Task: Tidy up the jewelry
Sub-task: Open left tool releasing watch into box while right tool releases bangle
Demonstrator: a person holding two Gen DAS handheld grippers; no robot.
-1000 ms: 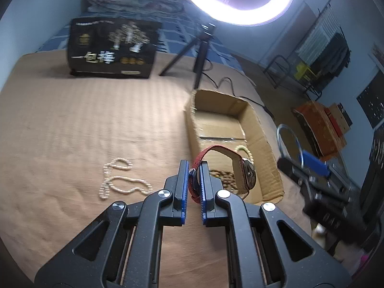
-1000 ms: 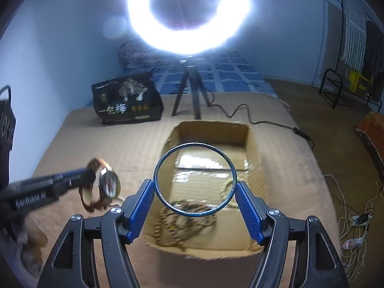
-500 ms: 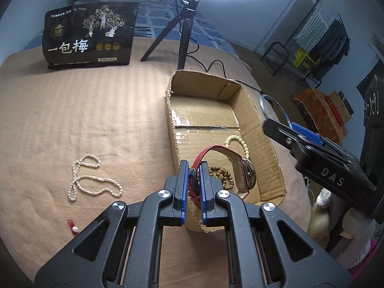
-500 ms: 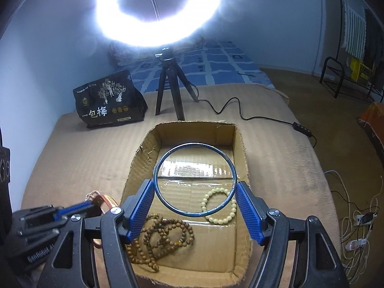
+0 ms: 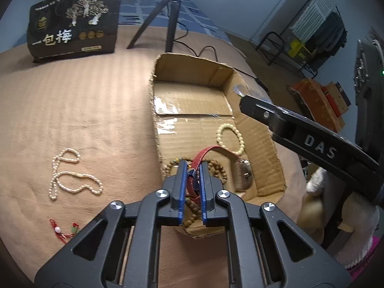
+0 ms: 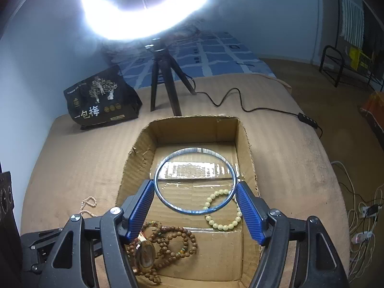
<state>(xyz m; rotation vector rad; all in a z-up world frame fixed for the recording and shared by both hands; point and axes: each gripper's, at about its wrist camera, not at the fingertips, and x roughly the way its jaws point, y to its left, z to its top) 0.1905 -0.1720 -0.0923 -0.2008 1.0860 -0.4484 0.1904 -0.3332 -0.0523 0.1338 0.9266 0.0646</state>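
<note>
Left gripper [image 5: 191, 182] pinches the watch [image 5: 244, 172] by its soft red strap over the cardboard box [image 5: 268, 144]; the heavy face dangles. Right gripper [image 6: 195, 206] squeezes a thin, stiff, slippery bangle [image 6: 165, 201] across its rim above the box.

Rough corrugated cardboard box [image 6: 247, 144], glossy tape strip [image 6: 194, 170], matt wooden beads [image 6: 175, 237], ribbed tan cloth [image 5: 72, 110].

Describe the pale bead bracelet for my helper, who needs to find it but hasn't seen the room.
Find the open cardboard box on the tan bedspread. On its floor, near the right wall, lies the pale bead bracelet. Its beads are creamy yellow-green in one small loop, unlike the brown wooden beads piled to its left.
</note>
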